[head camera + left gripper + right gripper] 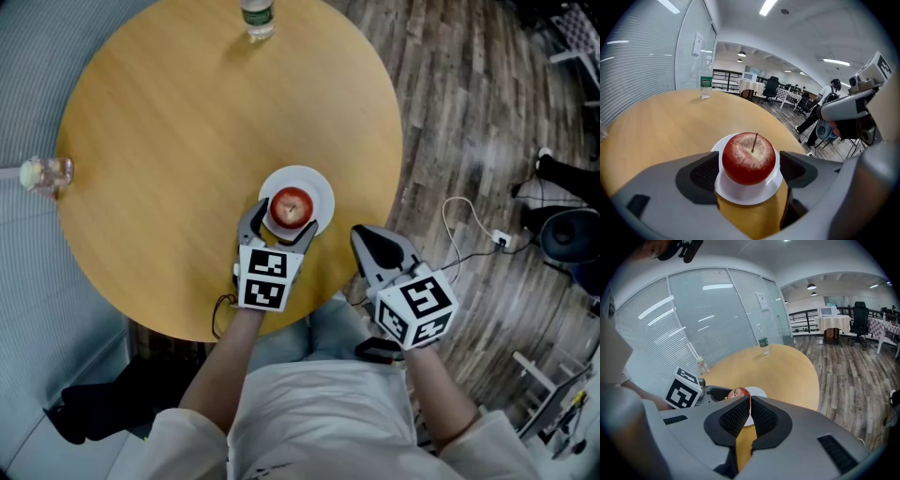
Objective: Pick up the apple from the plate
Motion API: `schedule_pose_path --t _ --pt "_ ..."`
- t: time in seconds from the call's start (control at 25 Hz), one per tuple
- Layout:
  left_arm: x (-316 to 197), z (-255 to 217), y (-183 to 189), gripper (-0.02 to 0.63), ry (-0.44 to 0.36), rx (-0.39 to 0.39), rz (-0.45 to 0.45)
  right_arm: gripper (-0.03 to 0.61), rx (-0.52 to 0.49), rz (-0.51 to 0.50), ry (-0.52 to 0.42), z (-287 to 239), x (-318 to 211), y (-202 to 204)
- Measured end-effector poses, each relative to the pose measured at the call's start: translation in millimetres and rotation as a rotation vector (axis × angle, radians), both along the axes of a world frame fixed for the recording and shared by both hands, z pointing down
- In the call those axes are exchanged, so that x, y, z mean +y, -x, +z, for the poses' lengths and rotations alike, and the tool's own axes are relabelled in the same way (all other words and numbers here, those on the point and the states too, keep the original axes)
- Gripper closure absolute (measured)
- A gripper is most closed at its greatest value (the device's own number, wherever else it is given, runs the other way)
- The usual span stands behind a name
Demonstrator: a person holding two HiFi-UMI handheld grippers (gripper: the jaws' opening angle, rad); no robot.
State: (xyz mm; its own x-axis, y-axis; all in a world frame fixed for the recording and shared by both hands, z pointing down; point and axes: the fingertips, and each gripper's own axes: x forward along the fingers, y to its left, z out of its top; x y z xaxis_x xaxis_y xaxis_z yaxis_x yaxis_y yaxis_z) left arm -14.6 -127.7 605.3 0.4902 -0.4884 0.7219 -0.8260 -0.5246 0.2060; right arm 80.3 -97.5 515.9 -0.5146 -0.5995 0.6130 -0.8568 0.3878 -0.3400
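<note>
A red apple [292,206] [749,158] sits upright, stem up, on a small white plate [322,192] [740,194] near the front edge of the round wooden table [169,141]. My left gripper [284,218] [749,164] is open, one jaw on each side of the apple; the dark pads [704,172] stand close to the fruit without pressing on it. My right gripper [362,236] [750,401] hangs just off the table's right front edge, shut with nothing between its pads. In the right gripper view the apple [738,392] peeks out beside the left gripper's marker cube.
A water bottle [257,19] [706,84] stands at the table's far edge. A glass cup [45,174] sits at its left edge. A white cable and power strip [497,239] lie on the wood floor to the right. Office chairs and a person [824,105] are in the background.
</note>
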Motion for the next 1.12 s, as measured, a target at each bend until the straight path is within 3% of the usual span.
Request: schedule_pose_path --t 1.12 --pt "-5.2 13.5 -5.6 0.218 0.028 -0.015 -0.003 0.548 -0.004 0.011 0.023 6.5 5.5 -4.9"
